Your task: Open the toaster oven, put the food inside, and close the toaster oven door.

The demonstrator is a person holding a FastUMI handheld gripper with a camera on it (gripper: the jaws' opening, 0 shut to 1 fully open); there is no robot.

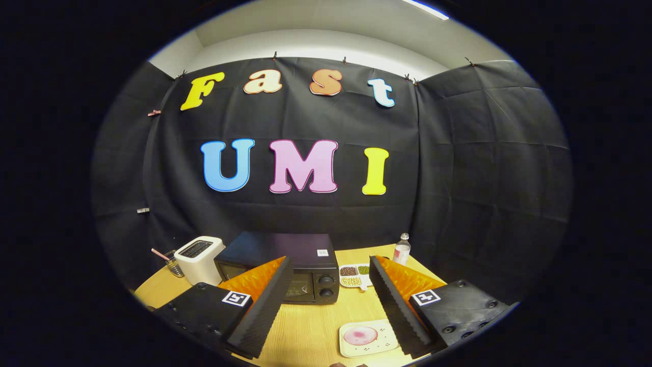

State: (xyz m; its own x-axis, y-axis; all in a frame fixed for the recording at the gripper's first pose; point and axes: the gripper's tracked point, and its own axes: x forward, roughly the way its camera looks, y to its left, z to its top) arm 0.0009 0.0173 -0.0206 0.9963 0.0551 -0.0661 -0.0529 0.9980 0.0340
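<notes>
- Hand-held gripper point(331, 300): its 2 fingers spread wide, gripping nothing.
- Toaster oven point(285, 267) sits shut on the table point(305, 326), just beyond them.
- Approach low, hook the door's top edge, pull down gently.

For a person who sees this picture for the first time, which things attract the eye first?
The open gripper hangs above the wooden table, holding nothing. Just beyond its fingers stands the black toaster oven, door shut, with a white toaster beside it. Between the fingers, nearer, lies a plate with pink food.
</notes>
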